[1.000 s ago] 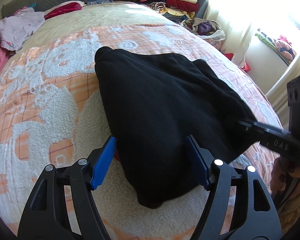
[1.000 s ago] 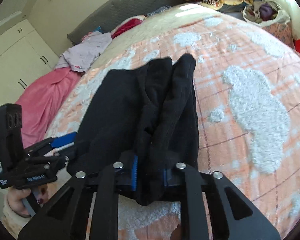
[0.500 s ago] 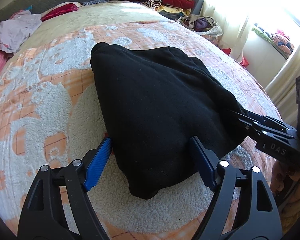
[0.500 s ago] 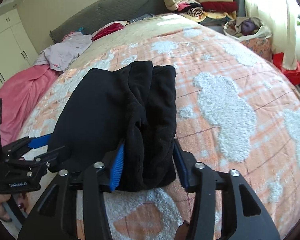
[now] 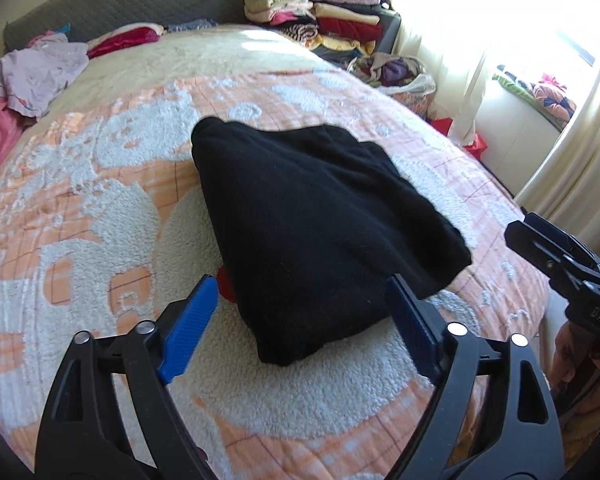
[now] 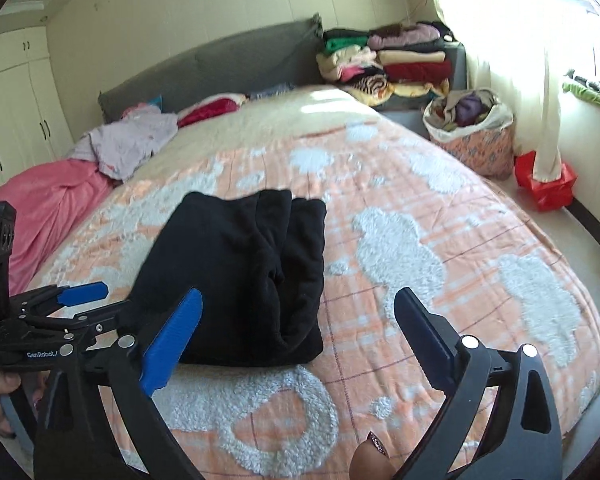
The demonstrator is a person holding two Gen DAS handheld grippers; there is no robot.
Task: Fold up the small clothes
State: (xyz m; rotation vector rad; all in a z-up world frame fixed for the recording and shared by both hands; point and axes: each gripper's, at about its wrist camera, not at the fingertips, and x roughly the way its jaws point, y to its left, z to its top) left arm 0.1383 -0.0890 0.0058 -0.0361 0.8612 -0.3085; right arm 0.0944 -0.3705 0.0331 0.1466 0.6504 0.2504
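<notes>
A folded black garment (image 5: 316,220) lies on the orange and white bedspread (image 5: 100,216); it also shows in the right wrist view (image 6: 240,280), where its stacked folded edges face me. My left gripper (image 5: 300,320) is open and empty, its blue pads on either side of the garment's near corner, just above it. My right gripper (image 6: 296,344) is open and empty, pulled back from the garment's near edge. The right gripper shows at the right edge of the left wrist view (image 5: 560,264), and the left gripper at the left of the right wrist view (image 6: 60,308).
Loose lilac (image 6: 132,140) and pink clothes (image 6: 48,204) lie at the bed's far left. A stack of folded clothes (image 6: 384,60) stands beyond the headboard corner. A bag of clothes (image 6: 472,128) and a red box (image 6: 544,184) sit on the floor at right.
My right gripper opened, let go of the black garment and drew back from it. My left gripper stayed open and backed away slightly. The garment now rests folded on the bed.
</notes>
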